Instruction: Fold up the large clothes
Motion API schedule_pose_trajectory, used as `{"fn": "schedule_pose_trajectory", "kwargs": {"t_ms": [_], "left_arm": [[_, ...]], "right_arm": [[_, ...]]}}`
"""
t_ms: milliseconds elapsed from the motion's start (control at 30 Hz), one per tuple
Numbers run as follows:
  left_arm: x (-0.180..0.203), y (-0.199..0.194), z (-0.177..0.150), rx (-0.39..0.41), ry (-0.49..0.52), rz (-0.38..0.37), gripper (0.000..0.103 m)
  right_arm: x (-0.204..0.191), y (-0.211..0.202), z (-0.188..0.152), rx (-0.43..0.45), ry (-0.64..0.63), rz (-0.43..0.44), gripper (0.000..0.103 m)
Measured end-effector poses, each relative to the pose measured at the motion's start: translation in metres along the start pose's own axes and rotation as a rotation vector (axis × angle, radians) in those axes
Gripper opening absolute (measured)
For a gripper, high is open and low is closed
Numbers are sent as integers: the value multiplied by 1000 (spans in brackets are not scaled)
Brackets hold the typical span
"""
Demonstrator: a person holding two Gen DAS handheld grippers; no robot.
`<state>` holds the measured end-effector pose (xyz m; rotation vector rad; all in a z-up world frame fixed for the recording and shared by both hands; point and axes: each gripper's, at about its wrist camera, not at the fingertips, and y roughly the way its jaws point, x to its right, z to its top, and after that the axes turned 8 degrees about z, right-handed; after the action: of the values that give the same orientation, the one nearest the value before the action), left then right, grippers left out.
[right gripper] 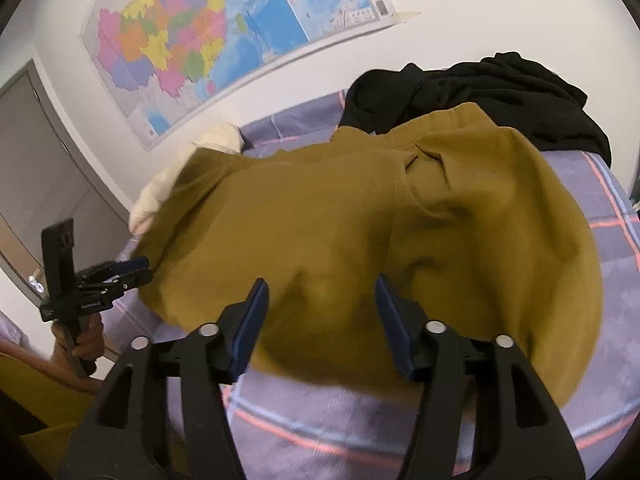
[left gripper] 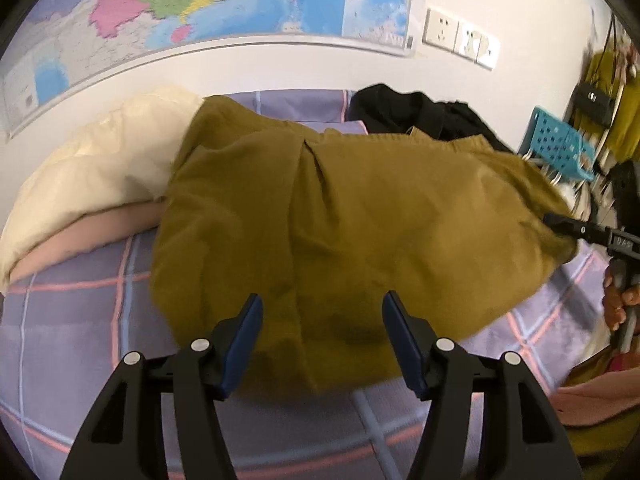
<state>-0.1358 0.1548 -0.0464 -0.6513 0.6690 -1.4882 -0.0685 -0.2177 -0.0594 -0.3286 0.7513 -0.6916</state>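
A large mustard-brown garment (left gripper: 352, 216) lies spread on a bed with a purple checked sheet (left gripper: 72, 320); it also fills the right wrist view (right gripper: 360, 224). My left gripper (left gripper: 322, 312) is open and empty, its blue-padded jaws hovering over the garment's near hem. My right gripper (right gripper: 322, 292) is open and empty over the near hem on the other side. Each gripper shows in the other's view at the garment's edge: the right one (left gripper: 560, 222) at the right edge, the left one (right gripper: 136, 268) at the left edge.
A cream duvet (left gripper: 92, 168) lies at the bed's left. A black garment (right gripper: 480, 100) is heaped at the back. A blue perforated basket (left gripper: 560, 144) stands at the right. A map (right gripper: 224, 40) and wall sockets (left gripper: 460, 36) hang behind the bed.
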Motion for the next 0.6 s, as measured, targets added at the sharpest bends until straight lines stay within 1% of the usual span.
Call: {"fn": "schedule_pose_trajectory", "kwargs": {"t_ms": [67,167,233,333,433,600], "left_arm": [[-13,-14,-6,-7,-51,-38,60],[-30,-30,-16,-17,-84,-3,60],[-39,-33,-23,-41,-120,-13,60],[-44,-28,-34,-86,-149,7,60],[-42,-18,-42,-124,-166,-17,60],[-35,1,-45,-168,-187,-62,60]], "right_arm": [[0,-10,-5,19,13,16,63],[0,-16,-9,27,25,36,63],[-1,-17,-12,28,25,35,64],[-2,-15,-14,29,30,49,64],[-4,-12,-15,27,30,59,65],[-7,-17,-20,35,29,75,68]]}}
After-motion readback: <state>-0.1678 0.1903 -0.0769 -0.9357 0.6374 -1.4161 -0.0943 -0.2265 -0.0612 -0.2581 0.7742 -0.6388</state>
